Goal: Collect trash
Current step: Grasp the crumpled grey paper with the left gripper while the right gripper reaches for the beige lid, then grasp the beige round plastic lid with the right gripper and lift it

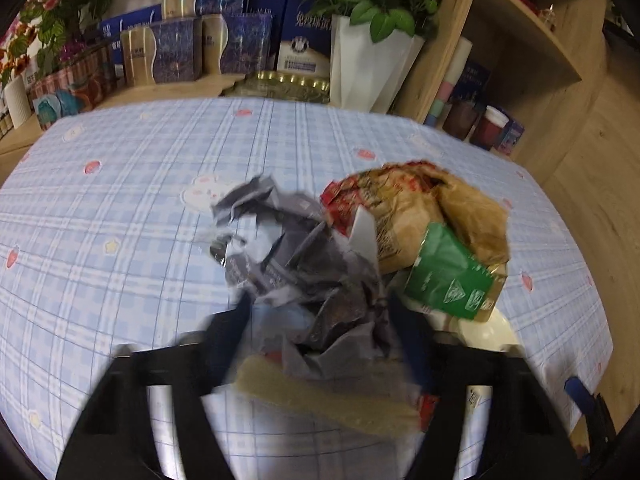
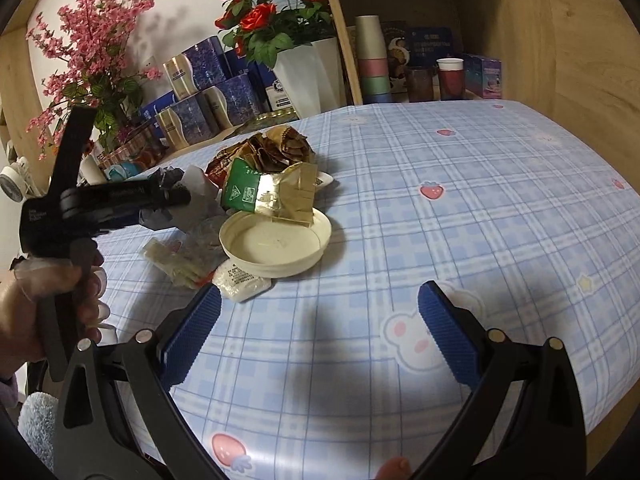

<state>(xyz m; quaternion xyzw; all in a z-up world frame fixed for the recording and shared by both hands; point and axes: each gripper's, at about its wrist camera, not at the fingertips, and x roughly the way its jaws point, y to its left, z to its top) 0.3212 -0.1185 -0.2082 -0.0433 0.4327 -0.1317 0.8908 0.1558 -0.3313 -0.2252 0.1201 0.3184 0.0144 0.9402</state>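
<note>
Grey crumpled wrapper (image 1: 304, 256) sits between the fingers of our left tool (image 1: 316, 320), which are closed in against its sides over the blue checked bench (image 1: 120, 208). Just beside it lie a brown-and-red bag (image 1: 420, 208) and a green-and-gold packet (image 2: 256, 192), the packet leaning on the rim of a white lid (image 2: 276, 240). Our right tool (image 2: 320, 320) hangs wide apart and empty, near a small white sachet (image 2: 240, 280)

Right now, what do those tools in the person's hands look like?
Both are black plastic pistol-style tools. The right gripper has two angular black arms with silver rivets, ending in fingers with ribbed blue pads. The left gripper has a trigger handle with small white lettering on its body.
</note>
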